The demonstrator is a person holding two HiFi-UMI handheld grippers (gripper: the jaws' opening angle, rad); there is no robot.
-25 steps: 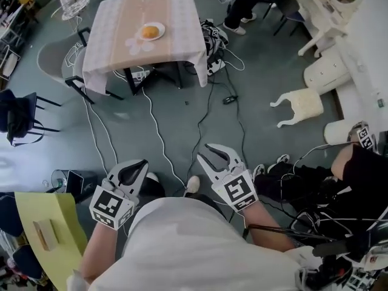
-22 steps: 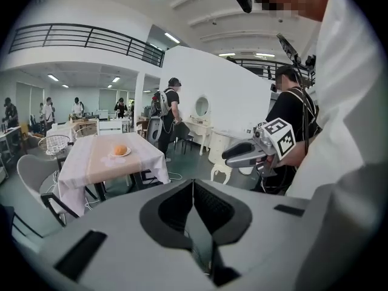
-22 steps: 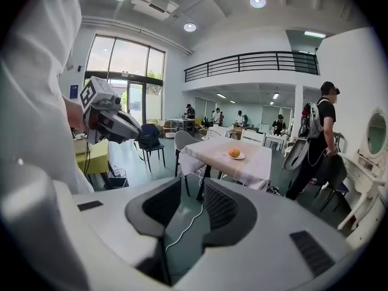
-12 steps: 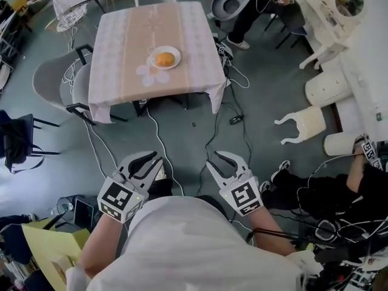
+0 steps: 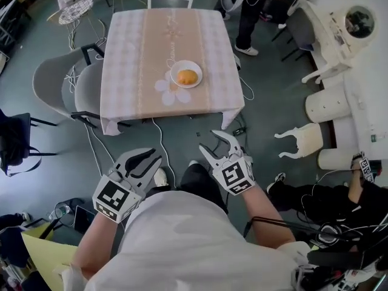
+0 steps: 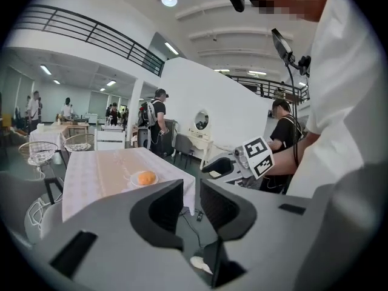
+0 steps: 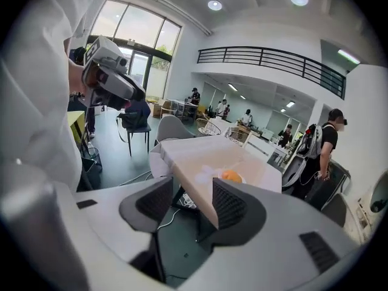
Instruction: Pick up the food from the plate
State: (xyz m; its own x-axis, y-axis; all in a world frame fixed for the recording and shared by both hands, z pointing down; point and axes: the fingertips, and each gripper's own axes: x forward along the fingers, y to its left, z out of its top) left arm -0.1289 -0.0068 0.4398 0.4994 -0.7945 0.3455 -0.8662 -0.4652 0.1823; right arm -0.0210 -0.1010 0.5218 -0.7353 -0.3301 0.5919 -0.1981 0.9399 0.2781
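Head view: now nearer the far round orange food [image 5: 187,76] on its white plate [image 5: 174,71]. Just spread right gripper [image 5: 213,145] wider, left gripper [image 5: 147,162] parted; both empty, not yet in reach.

Food [image 5: 187,76]: single rounded orange-yellow lump, bun-like, resting at the centre of the plate [image 5: 175,70]. Plate: small, round, white, lying flat on the table [image 5: 130,59], on the cloth's peach middle strip, toward the table's near-right part, just beside a pale flower print [image 5: 170,93].
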